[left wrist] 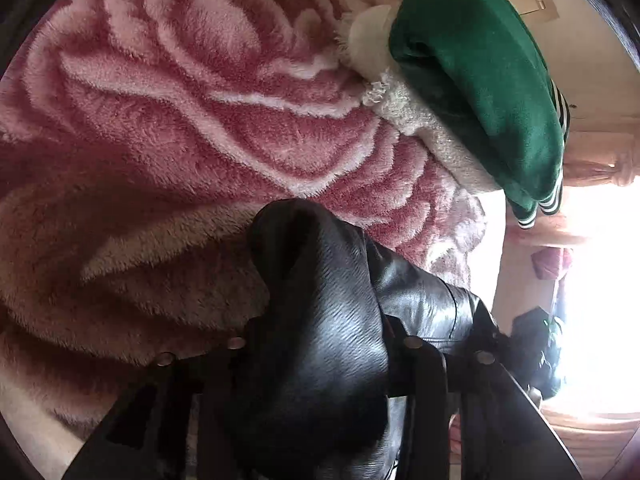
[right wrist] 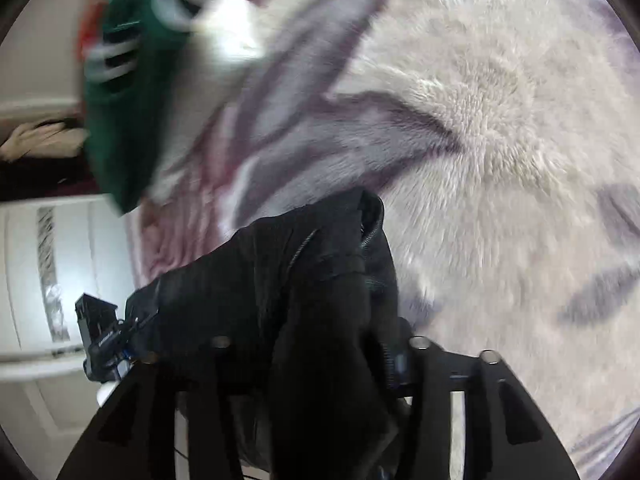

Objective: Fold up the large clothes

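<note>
Currently a black leather jacket (left wrist: 328, 320) is bunched between the jaws of the left gripper (left wrist: 320, 344), which are clamped on a glossy, grained fold of it. That fold bulges up past the fingers and hides the fingertips. More of the leather trails off to the right of the gripper, over the edge of the bed.

Right wrist view: the same black garment (right wrist: 304, 280), with a zipper (right wrist: 368, 232) visible near its upper edge, is gathered in the right gripper (right wrist: 320, 352). Those jaws are closed on a thick wad of it, and the fingertips are buried in cloth. This view is motion-blurred.

Under the jacket lies a plush bed blanket (left wrist: 200, 112), pink with a large rose pattern in the left view; in the right view it is pale with mauve leaf shapes (right wrist: 480, 120).

Further out on the blanket sits a folded green garment (left wrist: 480, 80) with white-striped cuffs, stacked on a cream fleecy garment (left wrist: 432, 128). In the right view it appears blurred at upper left (right wrist: 120, 120).

Beyond the bed edge: a bright window (left wrist: 600, 300) in the left view, and a white panelled cupboard front (right wrist: 52, 280) in the right view.
</note>
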`<state>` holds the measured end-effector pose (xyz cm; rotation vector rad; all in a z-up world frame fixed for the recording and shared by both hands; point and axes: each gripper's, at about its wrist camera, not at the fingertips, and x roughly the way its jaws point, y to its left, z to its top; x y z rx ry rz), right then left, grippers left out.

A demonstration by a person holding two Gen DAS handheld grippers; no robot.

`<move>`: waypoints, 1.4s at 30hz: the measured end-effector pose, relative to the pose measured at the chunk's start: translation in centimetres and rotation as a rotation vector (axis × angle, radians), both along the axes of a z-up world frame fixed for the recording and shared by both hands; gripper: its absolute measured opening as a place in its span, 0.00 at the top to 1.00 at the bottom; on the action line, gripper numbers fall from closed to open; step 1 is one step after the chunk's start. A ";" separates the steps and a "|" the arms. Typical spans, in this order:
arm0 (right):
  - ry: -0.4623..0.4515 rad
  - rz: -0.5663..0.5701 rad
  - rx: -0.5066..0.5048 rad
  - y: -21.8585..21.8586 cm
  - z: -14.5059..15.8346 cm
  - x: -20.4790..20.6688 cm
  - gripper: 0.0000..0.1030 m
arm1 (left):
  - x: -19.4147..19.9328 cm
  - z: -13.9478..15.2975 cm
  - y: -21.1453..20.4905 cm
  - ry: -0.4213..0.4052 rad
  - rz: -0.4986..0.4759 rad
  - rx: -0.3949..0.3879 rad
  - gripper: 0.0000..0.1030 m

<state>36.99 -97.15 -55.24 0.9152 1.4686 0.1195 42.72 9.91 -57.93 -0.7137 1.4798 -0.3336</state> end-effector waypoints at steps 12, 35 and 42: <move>0.013 -0.213 0.236 -2.3 1.9 -7.2 0.18 | -6.5 4.4 2.2 -0.033 0.169 -0.028 0.36; 0.043 -0.162 0.016 -1.7 -2.4 -8.1 0.92 | -12.7 0.0 2.5 -0.081 0.192 0.040 0.86; 0.079 -0.169 0.070 -2.6 -2.3 -8.3 0.83 | -14.3 3.7 4.1 -0.050 0.194 0.021 0.83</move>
